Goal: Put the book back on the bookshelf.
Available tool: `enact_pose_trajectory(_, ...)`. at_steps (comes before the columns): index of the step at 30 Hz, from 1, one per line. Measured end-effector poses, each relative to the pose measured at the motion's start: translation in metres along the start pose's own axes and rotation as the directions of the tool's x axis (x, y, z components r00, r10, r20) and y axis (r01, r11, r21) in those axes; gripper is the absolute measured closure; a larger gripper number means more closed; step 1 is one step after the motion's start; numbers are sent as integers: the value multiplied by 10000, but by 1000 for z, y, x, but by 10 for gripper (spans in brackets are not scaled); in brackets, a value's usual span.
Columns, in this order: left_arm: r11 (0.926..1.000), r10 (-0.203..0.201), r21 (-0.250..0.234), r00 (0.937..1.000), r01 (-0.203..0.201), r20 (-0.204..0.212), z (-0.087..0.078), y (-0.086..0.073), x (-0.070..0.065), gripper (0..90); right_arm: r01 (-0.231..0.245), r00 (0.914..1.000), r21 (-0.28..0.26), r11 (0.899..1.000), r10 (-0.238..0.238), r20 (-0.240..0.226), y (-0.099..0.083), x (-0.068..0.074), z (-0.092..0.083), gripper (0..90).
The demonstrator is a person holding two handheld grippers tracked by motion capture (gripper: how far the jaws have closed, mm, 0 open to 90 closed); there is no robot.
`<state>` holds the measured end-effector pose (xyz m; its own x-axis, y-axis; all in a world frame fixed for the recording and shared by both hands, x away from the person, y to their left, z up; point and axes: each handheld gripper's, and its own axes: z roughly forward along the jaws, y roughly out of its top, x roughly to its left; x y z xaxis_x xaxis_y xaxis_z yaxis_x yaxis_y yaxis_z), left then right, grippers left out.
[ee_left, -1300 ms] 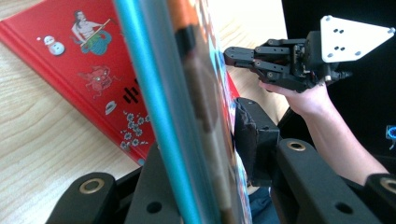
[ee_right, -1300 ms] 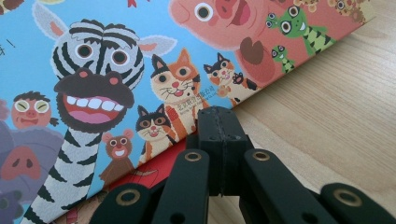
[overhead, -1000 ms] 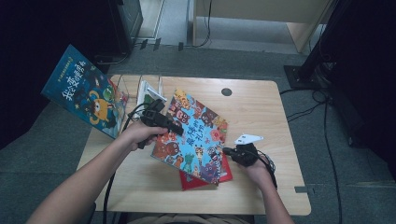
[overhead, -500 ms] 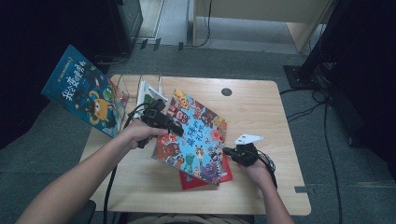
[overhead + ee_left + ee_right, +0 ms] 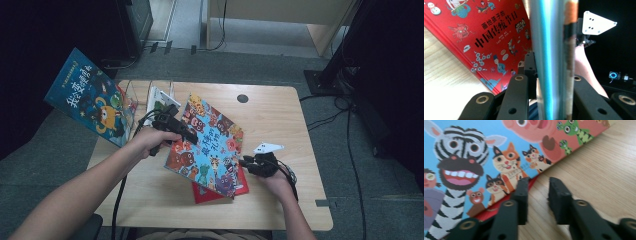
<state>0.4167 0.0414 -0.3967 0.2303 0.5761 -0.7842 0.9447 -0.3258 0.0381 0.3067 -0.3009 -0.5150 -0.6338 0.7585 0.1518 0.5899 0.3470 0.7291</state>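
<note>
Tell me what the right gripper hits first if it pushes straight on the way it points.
Most likely the edge of the red book lying under the animal book. The right gripper, jaws just opened and empty, points across bare table at that edge; depth is uncertain.

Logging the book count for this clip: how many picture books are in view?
3. A dark blue book stands at the table's left edge; an animal-cover book is clamped in the left claw; a red book lies beneath it. More may be hidden.
</note>
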Motion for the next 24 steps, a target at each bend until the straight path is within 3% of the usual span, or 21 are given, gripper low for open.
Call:
enact_pose_trajectory(6,9998,-178,-81,9996,179,203,-1,0,0,796,-59,9999,79,10000,60,-137,-1,-5,-2,574)
enact_pose_trajectory(14,9994,-296,186,9991,291,313,-4,1,0,800,-6,9998,179,9998,10,-219,0,-5,-2,570)
enact_pose_trajectory(24,9976,-611,-284,9948,636,812,-19,-1,3,791,16,9994,75,10000,-14,-358,1,-6,-3,568)
